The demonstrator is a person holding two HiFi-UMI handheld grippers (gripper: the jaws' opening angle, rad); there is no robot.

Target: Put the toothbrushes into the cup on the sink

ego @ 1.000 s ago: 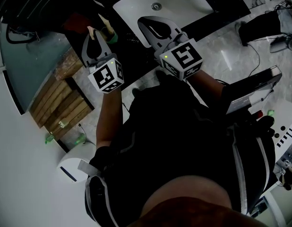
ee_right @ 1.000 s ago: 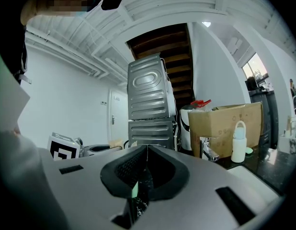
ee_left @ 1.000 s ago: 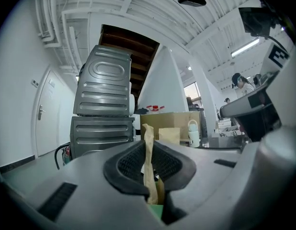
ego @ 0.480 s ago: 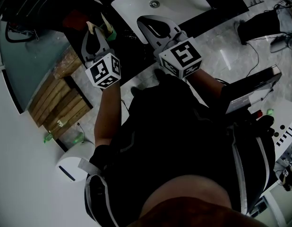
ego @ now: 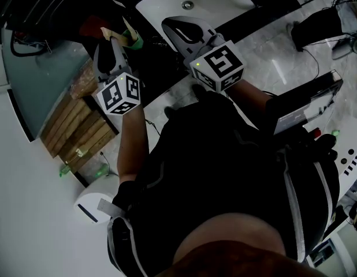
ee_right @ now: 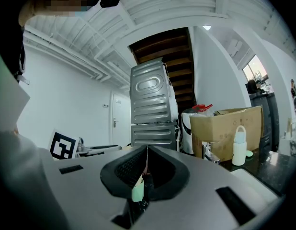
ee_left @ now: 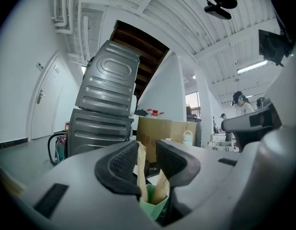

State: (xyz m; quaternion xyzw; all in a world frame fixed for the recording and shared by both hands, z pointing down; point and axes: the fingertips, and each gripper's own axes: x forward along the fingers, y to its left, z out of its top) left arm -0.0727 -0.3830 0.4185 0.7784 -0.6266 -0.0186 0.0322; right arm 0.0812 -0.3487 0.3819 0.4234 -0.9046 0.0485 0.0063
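A small green cup (ego: 134,40) stands on the dark counter left of the white sink (ego: 161,4), with tan toothbrushes (ego: 117,31) sticking up out of it. My left gripper (ego: 111,41) is at the cup. In the left gripper view the cup (ee_left: 153,210) and two toothbrushes (ee_left: 141,172) show between its jaws. My left gripper (ee_left: 148,153) has just been opening and grips nothing. My right gripper (ego: 170,25) hovers at the sink's front edge, shut (ee_right: 147,152). A small pale green and tan piece (ee_right: 137,189) sits in the hollow behind its tips; I cannot tell what it is.
A cardboard box (ee_right: 225,127) and a white bottle (ee_right: 239,147) stand on the counter, and two stacked grey machines (ee_left: 108,110) stand behind it. Wooden boards (ego: 74,120) lie on the floor at the left and a laptop (ego: 305,105) at the right. People stand far off (ee_left: 241,102).
My left gripper has drifted a little to the left and rolled slightly, staying at the cup. The right gripper has hardly moved.
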